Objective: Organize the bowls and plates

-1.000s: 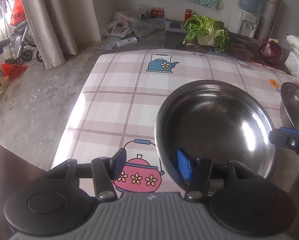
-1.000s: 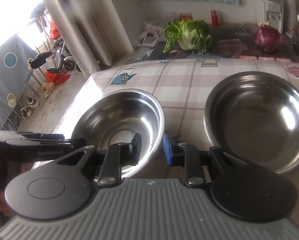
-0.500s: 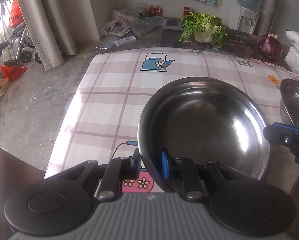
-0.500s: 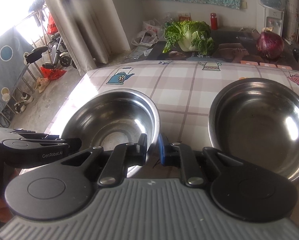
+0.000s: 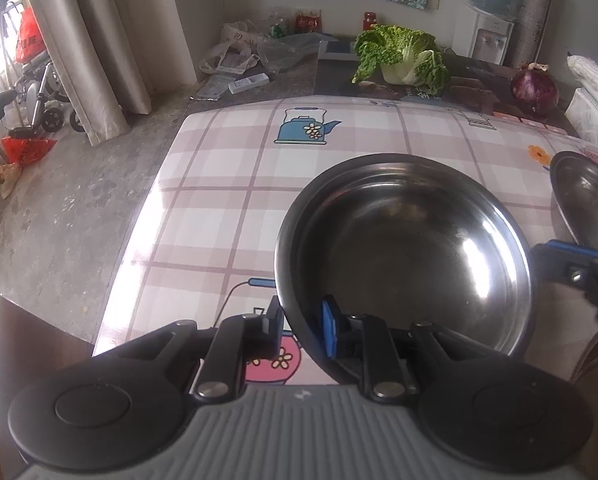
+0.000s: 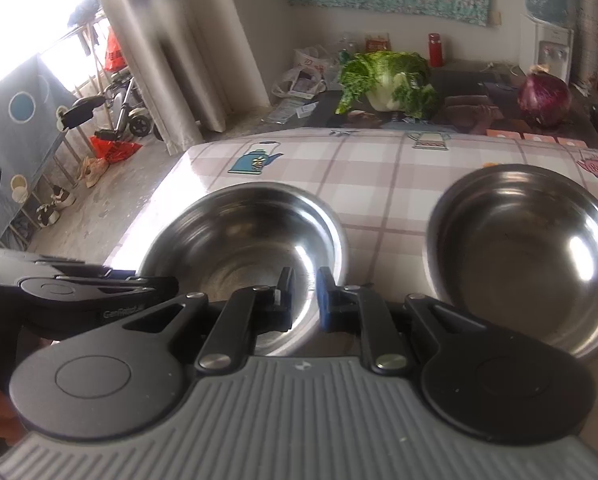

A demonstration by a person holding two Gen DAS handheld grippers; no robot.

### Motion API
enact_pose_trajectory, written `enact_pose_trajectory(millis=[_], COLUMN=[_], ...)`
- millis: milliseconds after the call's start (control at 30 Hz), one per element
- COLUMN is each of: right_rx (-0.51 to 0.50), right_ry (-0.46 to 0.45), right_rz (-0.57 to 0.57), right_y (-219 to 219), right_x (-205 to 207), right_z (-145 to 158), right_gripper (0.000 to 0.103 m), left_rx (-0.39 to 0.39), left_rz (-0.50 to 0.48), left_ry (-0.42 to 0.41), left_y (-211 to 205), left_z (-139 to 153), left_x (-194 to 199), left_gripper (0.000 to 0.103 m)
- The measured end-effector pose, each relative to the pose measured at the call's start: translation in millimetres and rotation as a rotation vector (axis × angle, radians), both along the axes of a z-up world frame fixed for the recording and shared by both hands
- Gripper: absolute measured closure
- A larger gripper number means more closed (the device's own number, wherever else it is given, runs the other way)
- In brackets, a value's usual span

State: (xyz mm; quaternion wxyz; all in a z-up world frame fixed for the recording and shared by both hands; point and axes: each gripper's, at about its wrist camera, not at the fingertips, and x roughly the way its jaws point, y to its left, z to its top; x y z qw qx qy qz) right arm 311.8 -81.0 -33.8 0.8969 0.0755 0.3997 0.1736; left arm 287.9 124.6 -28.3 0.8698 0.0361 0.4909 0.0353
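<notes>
We see only a sliver of the second steel bowl [image 5: 583, 196], cut off at the left-wrist view's right edge; its near rim is hidden behind the right gripper [image 5: 579, 264].

Daylight from blown-out window [image 6: 39, 8] at left, glare on bowls, fisheye-warped edges.

Probably a home kitchen or dining room: checked teapot-print tablecloth [image 5: 227, 184], leafy green cabbage [image 5: 403, 60], white water dispenser [image 5: 485, 36], beige curtains [image 5: 87, 40].

silver steel bowls [image 6: 243, 240] on a pink-and-white plaid tablecloth [image 5: 227, 184] printed with blue kettles [image 5: 305, 126].
</notes>
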Motion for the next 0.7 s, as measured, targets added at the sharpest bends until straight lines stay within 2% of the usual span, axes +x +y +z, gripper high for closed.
enact_pose_trajectory(millis=[233,533,700], right_rx=[0.085,0.166,0.185], right_ry=[0.083,0.185,0.202], right_rz=[-0.045,-0.038,-0.035], right_y=[-28,-19,-15], right_x=[15,45,52], right_z=[-10,-31,-39], right_gripper=[0.090,0.090,0.095], left_rx=[0.009,0.012,0.012], left_rz=[0.010,0.008,0.013], left_ry=[0.006,0.016,0.010], left_y=[11,17,17], left_z=[-2,-5,-5], left_x=[0,3,4], left_gripper=[0.082,0.081,0.081])
